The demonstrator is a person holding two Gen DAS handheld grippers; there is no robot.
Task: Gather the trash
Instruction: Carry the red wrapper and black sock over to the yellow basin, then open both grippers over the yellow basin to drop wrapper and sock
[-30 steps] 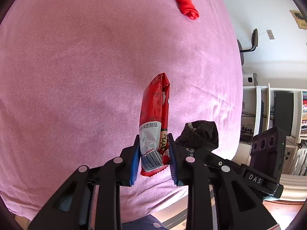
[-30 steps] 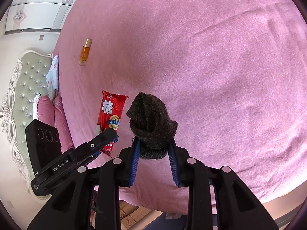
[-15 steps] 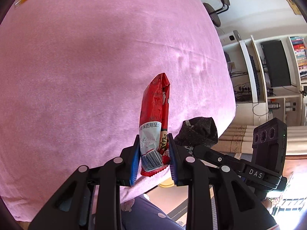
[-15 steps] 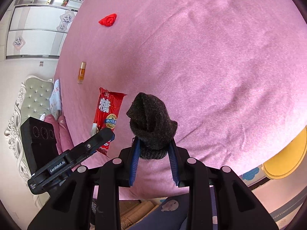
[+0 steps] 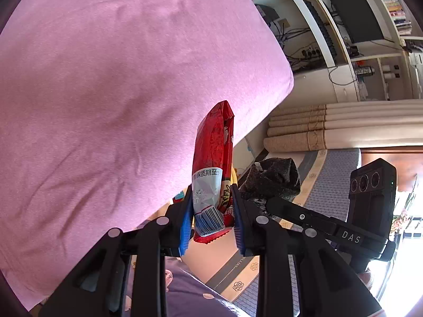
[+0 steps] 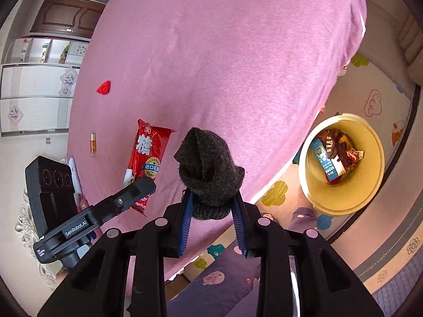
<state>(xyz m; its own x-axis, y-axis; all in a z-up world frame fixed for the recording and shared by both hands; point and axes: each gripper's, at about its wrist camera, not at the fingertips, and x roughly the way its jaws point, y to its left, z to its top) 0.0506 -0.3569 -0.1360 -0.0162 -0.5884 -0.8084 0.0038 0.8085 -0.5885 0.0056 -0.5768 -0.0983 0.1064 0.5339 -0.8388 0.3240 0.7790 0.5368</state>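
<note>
My left gripper (image 5: 211,211) is shut on a red snack wrapper (image 5: 214,155) that stands upright between its blue pads, near the corner of the pink bed (image 5: 105,92). My right gripper (image 6: 211,211) is shut on a dark grey knitted bundle (image 6: 208,166), held over the bed's edge. The right wrist view also shows the wrapper (image 6: 148,153) and the left gripper's body at the left. The grey bundle (image 5: 272,177) appears in the left wrist view too. A yellow bin (image 6: 370,179) with trash inside stands on the floor at the right.
A small red crumpled item (image 6: 104,87) and a small amber bottle (image 6: 93,144) lie on the bed. A patterned play mat (image 6: 375,105) surrounds the bin. Shelves with a monitor (image 5: 354,10) and rolled mats (image 5: 330,126) stand beyond the bed corner. A purple-clad leg (image 6: 227,282) shows below.
Both grippers have swung together from over the middle of the bed to its corner and edge, rolling as they went. The yellow bin and the floor have come into view. Both grips are unchanged.
</note>
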